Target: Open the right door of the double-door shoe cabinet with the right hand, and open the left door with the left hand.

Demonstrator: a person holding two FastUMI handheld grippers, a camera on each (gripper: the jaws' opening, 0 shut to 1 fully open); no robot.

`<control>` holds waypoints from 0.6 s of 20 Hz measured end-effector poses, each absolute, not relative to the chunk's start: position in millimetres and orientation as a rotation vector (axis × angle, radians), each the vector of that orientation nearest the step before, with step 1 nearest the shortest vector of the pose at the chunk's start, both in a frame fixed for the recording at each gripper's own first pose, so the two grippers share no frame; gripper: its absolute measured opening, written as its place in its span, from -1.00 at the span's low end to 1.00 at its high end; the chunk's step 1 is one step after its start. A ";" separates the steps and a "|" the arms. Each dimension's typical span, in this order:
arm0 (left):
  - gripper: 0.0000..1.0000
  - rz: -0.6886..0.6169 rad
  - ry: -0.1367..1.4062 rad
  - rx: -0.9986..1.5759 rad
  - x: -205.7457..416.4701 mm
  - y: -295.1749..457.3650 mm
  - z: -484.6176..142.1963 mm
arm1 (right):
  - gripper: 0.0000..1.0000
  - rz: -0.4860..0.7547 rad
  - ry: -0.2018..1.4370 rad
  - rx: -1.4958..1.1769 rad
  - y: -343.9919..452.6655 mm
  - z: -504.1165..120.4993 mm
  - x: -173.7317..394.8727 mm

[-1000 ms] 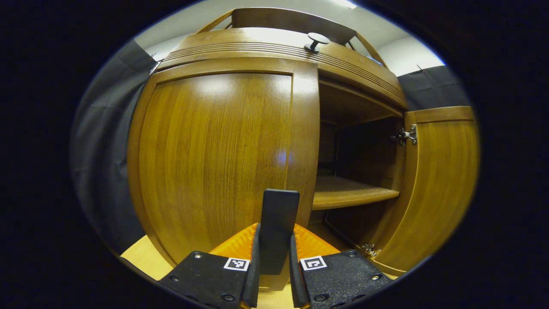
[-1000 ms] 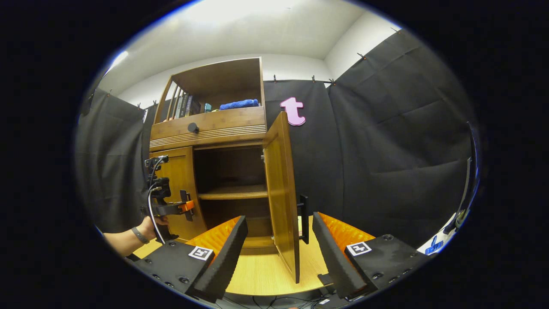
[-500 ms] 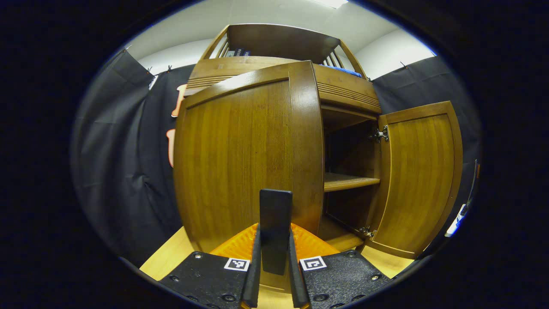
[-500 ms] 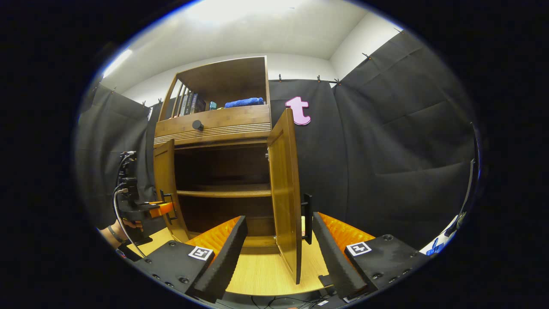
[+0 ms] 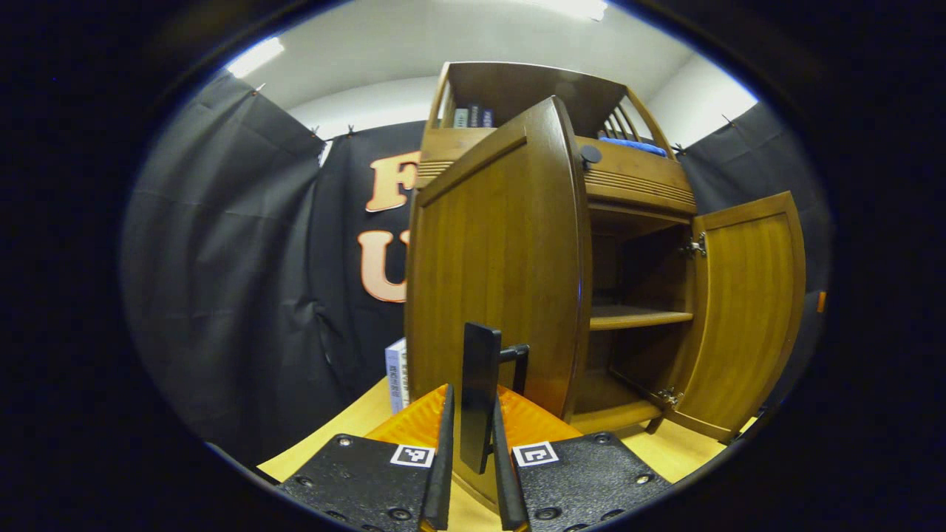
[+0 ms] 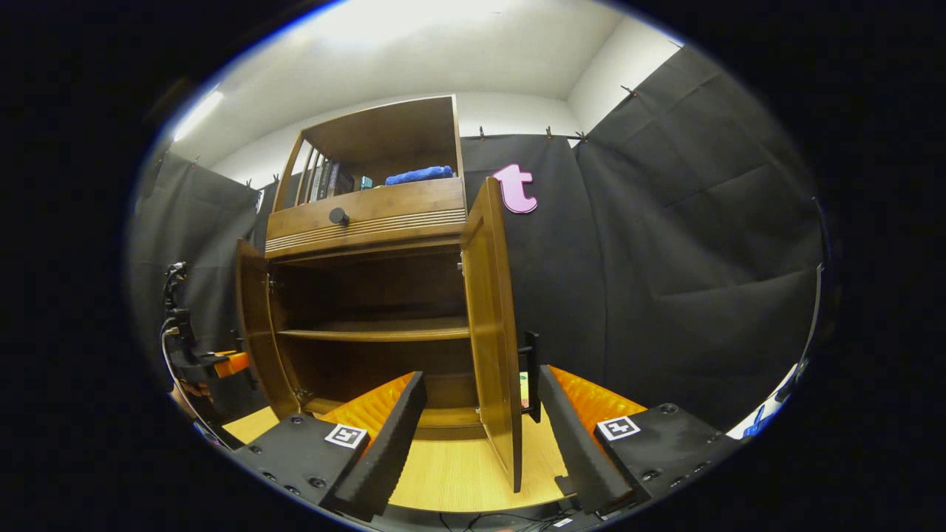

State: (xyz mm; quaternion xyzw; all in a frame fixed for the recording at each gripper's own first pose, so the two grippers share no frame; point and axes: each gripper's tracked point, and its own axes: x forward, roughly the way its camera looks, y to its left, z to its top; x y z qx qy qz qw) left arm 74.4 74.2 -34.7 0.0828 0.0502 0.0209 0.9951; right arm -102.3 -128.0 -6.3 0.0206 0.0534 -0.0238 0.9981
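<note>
Cabinet [image 6: 369, 214] doors wide open: left door [image 5: 495, 258], right door [image 6: 491, 325].

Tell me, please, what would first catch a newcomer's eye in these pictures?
The wooden shoe cabinet stands at centre with both doors swung wide, baring a shelf. The left tongs are shut on the left door's handle; the right tongs gape open, straddling the right door.

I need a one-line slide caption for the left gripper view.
Left gripper shut on the left door's handle, both cabinet doors open.
</note>
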 end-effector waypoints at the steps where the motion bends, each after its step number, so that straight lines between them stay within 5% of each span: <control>1: -0.51 0.053 0.096 0.161 70.9 83.0 -31.1 | 0.95 -0.045 0.109 0.041 -127.9 -7.0 -100.9; 9: -0.48 0.161 0.052 0.148 54.9 150.7 -16.1 | 0.95 -0.003 0.121 0.036 -115.3 -8.9 -88.6; 10: -0.82 0.146 0.053 0.145 54.4 149.3 -16.1 | 0.95 0.004 0.124 0.032 -112.4 -9.7 -86.3; 12: -0.66 0.107 0.050 0.137 44.2 150.2 -17.1 | 0.95 0.014 0.131 0.024 -109.3 -11.2 -83.1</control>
